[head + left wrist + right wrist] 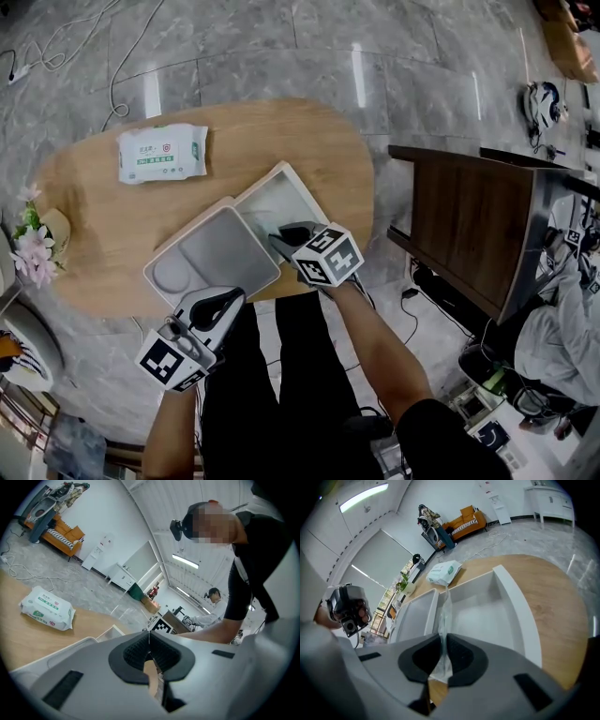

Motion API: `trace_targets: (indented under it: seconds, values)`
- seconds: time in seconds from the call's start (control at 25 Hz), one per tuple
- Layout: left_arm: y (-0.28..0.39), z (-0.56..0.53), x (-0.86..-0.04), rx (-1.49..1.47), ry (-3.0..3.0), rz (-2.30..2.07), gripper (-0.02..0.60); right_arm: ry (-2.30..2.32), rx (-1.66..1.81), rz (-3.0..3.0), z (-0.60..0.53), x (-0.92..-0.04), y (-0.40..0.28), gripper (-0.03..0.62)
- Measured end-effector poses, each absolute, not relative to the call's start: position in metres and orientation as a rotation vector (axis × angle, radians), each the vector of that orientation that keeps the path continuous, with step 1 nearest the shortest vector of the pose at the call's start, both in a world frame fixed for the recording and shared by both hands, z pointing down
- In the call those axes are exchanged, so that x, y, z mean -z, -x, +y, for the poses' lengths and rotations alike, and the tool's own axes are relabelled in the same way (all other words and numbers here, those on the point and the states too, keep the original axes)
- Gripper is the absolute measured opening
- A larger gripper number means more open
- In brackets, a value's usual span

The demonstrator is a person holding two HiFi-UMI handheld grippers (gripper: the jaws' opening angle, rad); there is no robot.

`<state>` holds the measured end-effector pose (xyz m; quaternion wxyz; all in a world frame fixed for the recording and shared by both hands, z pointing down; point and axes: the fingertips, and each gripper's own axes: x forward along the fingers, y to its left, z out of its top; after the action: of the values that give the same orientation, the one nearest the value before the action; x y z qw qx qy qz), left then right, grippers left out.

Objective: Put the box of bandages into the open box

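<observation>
Right gripper view: right gripper (pixel 443 637) clamped on a thin translucent piece (pixel 444 609), poised over the open box (pixel 513 606); whether this is the bandage box cannot be told. Left gripper (pixel 149 638) closed, empty. Placement judged unfinished: lowering and release remain.

Head view looks steeply down; gripper views, apparently low, share the open box (pixel 267 202).

No legible txt: green print on wipes pack (pixel 162 153) too small to read.
</observation>
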<state>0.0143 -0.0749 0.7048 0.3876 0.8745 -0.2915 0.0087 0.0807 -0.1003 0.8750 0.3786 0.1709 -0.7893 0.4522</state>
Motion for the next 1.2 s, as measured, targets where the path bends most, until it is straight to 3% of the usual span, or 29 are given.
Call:
trace_targets:
  seconds: [0.92, 1.2]
  values:
    - [-0.016, -0.077, -0.707, -0.026, -2.231, -0.739, 0.018, -0.422, -0.879, -1.929, -0.110, -0.887, -0.080, 0.042]
    - [-0.015, -0.075, -0.709, -0.029, -2.224, -0.730, 0.018, -0.438, -0.744, -1.900, -0.117, -0.888, -0.081, 0.078]
